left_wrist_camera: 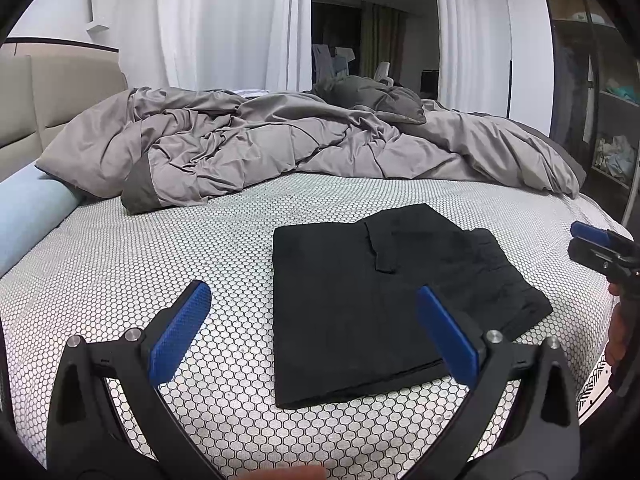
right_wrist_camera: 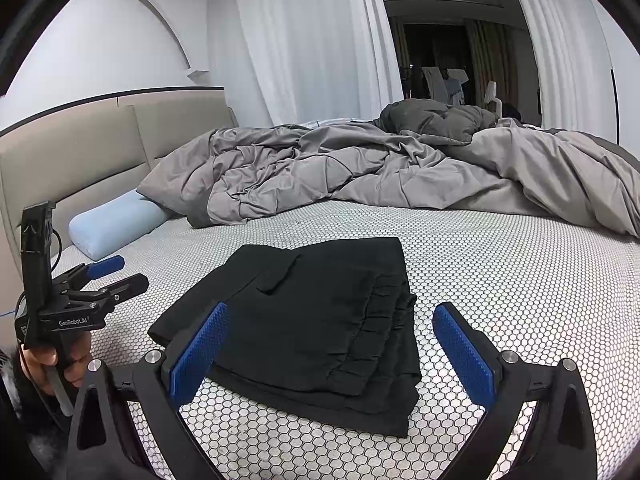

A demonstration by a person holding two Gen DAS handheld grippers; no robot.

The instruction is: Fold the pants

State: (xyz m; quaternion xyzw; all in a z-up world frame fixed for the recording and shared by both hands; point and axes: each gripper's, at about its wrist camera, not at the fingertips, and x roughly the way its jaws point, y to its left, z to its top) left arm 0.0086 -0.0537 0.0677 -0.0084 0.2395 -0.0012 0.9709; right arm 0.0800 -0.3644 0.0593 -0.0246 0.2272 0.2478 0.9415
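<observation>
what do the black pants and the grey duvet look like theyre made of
Pants: matte black woven cloth, probably cotton blend; it shows no sheen and holds flat, crisp folds.
Duvet: smooth grey fabric with a slight sheen, puffy and finely creased, likely cotton or microfibre over filling.

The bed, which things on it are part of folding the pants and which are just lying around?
Part of the job:
black pants, folded flat on the honeycomb-patterned mattress cover
left gripper, open, holding nothing
right gripper, open, holding nothing

Just lying about:
rumpled grey duvet
light blue pillow
dark grey cushion
</observation>
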